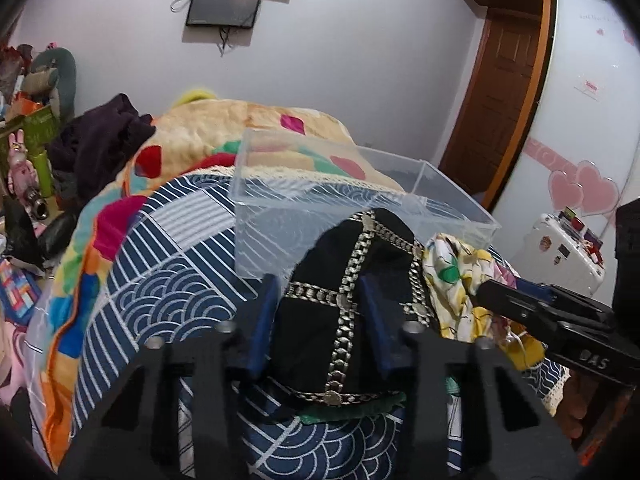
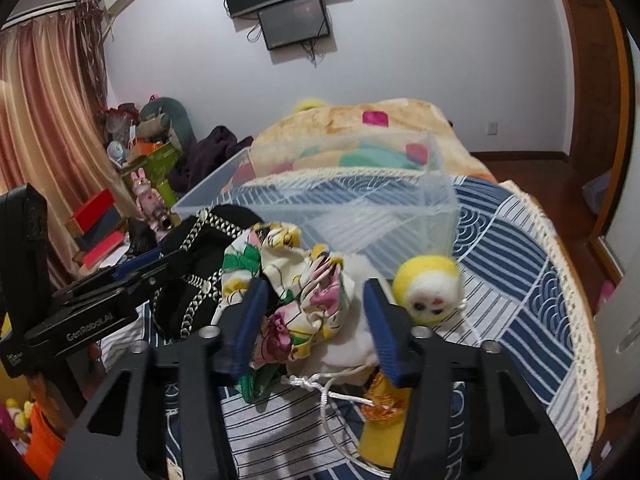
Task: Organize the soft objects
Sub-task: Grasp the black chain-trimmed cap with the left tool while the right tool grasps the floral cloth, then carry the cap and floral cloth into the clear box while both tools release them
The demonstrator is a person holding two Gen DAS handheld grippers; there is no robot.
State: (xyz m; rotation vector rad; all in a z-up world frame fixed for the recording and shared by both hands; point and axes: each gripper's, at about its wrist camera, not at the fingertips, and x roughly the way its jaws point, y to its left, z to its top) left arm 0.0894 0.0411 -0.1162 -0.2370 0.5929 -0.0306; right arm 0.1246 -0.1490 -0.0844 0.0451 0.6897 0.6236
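Left gripper: we hold it low in the centre of its own view, blue fingers spread apart, reaching up the frame.
Right gripper: we hold it likewise at lower centre, jaws parted wide; in the left view its body crosses the right edge.

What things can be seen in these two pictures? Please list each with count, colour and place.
box: 1, clear, on bed behind the clothes
black cloth: 1, black with silver chain print, between left gripper's fingers
floral cloth: 1, white, yellow, green, pink, between right gripper's fingers
doll: 1, yellow and white, right of floral cloth
blanket: 1, beige with coloured patches, behind box
bedspread: 1, navy and white
screens: 2, black, on wall
left gripper: 1, black, blue pads
right gripper: 1, black, blue pads
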